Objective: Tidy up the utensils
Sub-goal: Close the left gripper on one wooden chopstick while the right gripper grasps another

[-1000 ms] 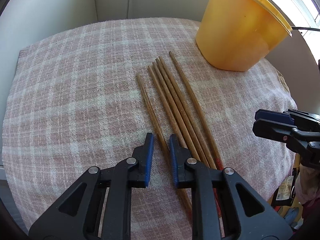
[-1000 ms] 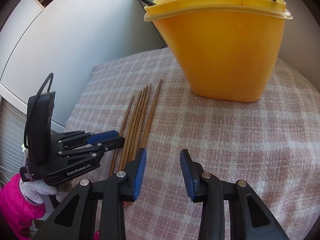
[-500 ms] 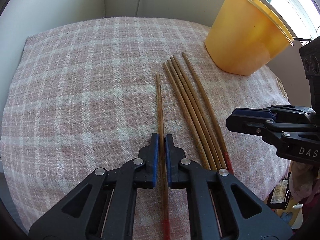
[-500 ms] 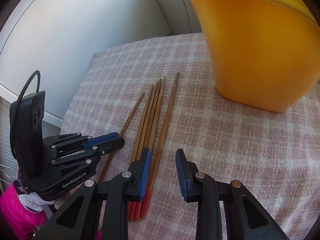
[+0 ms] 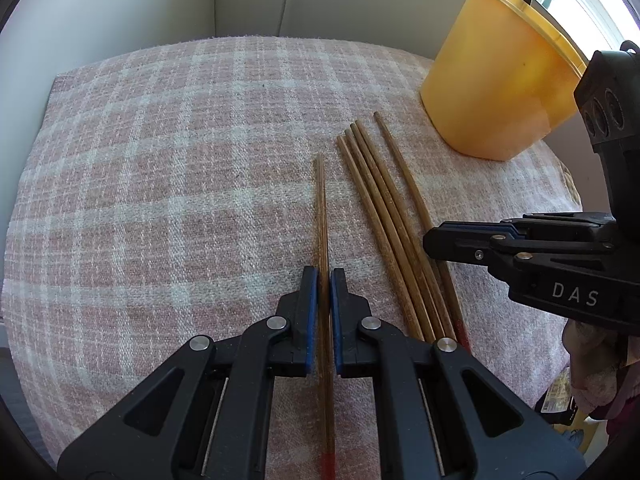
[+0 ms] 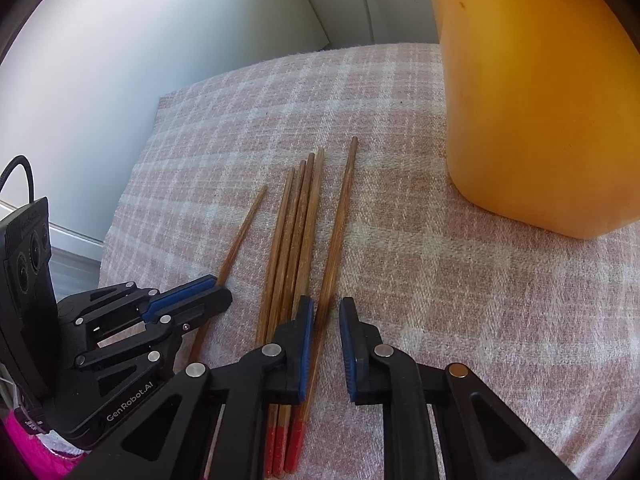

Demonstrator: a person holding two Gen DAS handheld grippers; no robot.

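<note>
Several brown wooden chopsticks with red ends lie on a pink checked cloth (image 5: 160, 180). My left gripper (image 5: 324, 276) is shut on one chopstick (image 5: 321, 208) that lies apart, left of the rest; the same left gripper (image 6: 216, 292) shows in the right wrist view. Three chopsticks (image 6: 296, 232) lie side by side. My right gripper (image 6: 325, 308) is down over the rightmost chopstick (image 6: 340, 220), its jaws closing. That stick runs between the jaws beside the left pad, and the right pad is clear of it. A yellow tub (image 5: 500, 92) stands behind the chopsticks.
A white wall (image 5: 120, 8) borders the far and left edges of the cloth. The tub (image 6: 540, 100) fills the right gripper's upper right. The cloth drops off at the near right edge, where pink fabric (image 6: 24, 448) and clutter lie below.
My left gripper shut on the single chopstick and swung it away from the others. My right gripper came down onto the rightmost chopstick, its jaws narrowing.
</note>
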